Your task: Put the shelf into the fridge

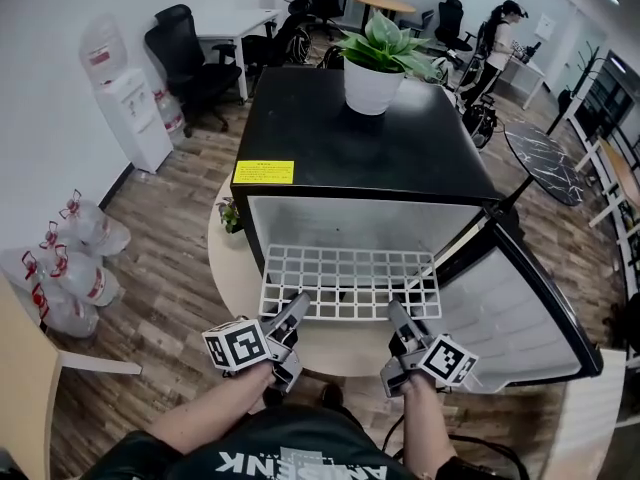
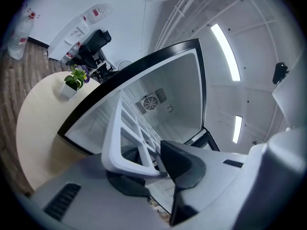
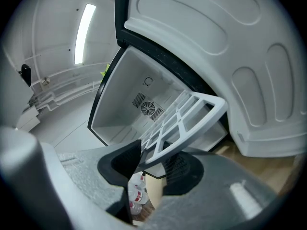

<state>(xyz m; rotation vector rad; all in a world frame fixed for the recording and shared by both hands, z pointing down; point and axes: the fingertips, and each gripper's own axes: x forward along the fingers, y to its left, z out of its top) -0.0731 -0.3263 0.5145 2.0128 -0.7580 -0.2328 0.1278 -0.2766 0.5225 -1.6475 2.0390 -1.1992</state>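
1. The white grid shelf (image 1: 350,281) sits pretty much level in the mouth of the black fridge (image 1: 370,148). Its far edge is inside the white cavity and its near edge pokes out toward the person at 6 o'clock.
2. The left gripper (image 1: 298,306) has the shelf's near rim at roughly 7 o'clock. The left gripper view shows both pads clamped on the corner bar, one on each face.
3. The right gripper (image 1: 397,314) does the same at about 5 o'clock of the shelf, jaws pinched on the rim by the other front corner.
4. The fridge door (image 1: 520,318) hangs wide open off toward 4 o'clock, white inner liner showing.
5. A round fan grille (image 2: 149,102) sits on the back wall inside, visible from both gripper views.
6. On top of the fridge there's a potted plant (image 1: 378,63) at 12 o'clock and a yellow sticker (image 1: 264,172) near the 8 o'clock corner.
7. The fridge stands on a pale round table (image 1: 225,258).
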